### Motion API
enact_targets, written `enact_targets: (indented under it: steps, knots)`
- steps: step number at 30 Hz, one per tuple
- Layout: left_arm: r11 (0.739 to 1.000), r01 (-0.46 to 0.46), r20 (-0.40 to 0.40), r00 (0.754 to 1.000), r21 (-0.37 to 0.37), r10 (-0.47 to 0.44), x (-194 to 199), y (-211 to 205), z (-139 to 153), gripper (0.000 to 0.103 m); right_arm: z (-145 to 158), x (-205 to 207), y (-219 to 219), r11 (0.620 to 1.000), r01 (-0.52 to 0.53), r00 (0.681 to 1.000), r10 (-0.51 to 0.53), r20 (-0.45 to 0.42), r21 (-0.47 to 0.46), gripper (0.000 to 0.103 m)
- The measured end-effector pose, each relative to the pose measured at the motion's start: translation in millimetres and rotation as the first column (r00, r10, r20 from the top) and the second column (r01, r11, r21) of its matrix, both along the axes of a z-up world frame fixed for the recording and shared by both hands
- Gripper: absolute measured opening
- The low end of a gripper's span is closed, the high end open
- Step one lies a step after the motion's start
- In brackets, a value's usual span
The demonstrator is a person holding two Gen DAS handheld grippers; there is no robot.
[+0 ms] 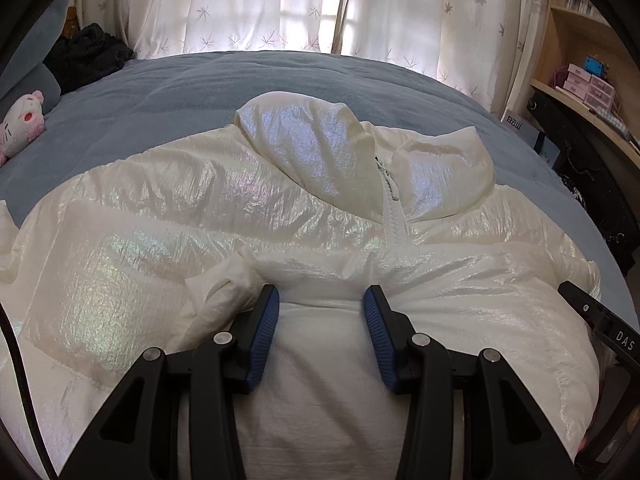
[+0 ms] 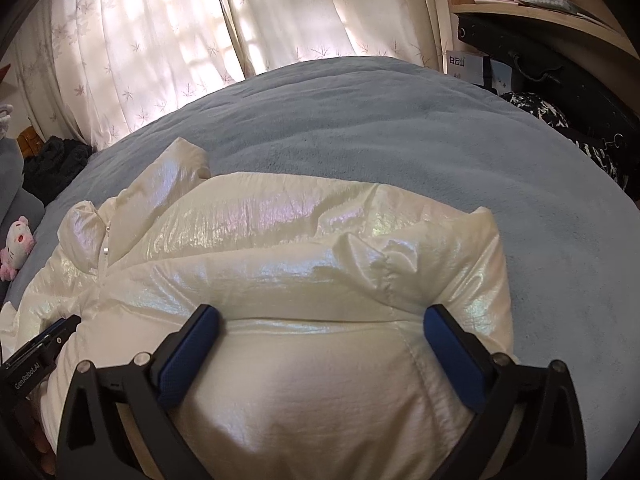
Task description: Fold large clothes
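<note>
left wrist view: we see a white puffer jacket [image 1: 280, 208] spread on a blue-grey bed cover [image 1: 168, 92], its hood toward twelve o'clock and its zip [image 1: 394, 216] running down the middle. our left gripper [image 1: 320, 308] enters from six o'clock. a puffed fold of the jacket fills the gap between its blue pads [image 1: 262, 340], and both pads appear to press on the cloth, so we read these tongs as clamped on the jacket. at four o'clock the black edge of the right gripper [image 1: 600, 320] shows beside the jacket's lower part.

right wrist view: the jacket [image 2: 280, 248] lies from nine o'clock to the centre, with bare bed cover [image 2: 400, 128] from twelve round to three o'clock. our right gripper [image 2: 322, 320] stands with its jaws spread wide; the jacket's bulging lower part lies between and under them. the cloth reaches up to both pads [image 2: 188, 356], yet we cannot see it being squeezed, so we read these tongs as open over the jacket rather than holding it. the left gripper [image 2: 44, 344] shows at eight o'clock, against the jacket's edge.

surroundings: a pink plush toy [image 1: 22, 120] lies on the cover at nine o'clock, patterned curtains [image 1: 280, 4] hang at twelve o'clock, and wooden shelves [image 1: 576, 40] stand at two o'clock.
</note>
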State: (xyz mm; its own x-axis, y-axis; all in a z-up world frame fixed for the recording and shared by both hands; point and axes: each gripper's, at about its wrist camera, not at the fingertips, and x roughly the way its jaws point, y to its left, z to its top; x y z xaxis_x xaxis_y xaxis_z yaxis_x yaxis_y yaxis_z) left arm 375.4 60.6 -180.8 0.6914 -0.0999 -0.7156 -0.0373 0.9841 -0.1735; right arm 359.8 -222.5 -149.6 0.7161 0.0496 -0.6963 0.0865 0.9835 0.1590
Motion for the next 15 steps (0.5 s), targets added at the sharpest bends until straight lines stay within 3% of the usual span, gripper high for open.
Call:
enact_targets:
  steps: [4,11,15]
  knots:
    - [1.000,0.002,-0.007,1.000,-0.002,-0.002,0.9,2.6,-2.1,0.043,0.4,-1.6,-1.8,1.000,0.000,1.000,0.000,0.010,0.010,0.103]
    - [0.998,-0.014,-0.057,0.998,0.064,0.018,-3.1,-9.2,20.3,0.043,0.9,-2.1,0.0,1.000,0.005,1.000,-0.005,-0.003,-0.009,0.103]
    - [0.998,-0.036,-0.089,0.995,0.060,0.041,-26.8,-0.2,45.5,0.052,6.0,-2.6,3.1,0.999,0.025,0.999,-0.026,-0.032,-0.037,0.103]
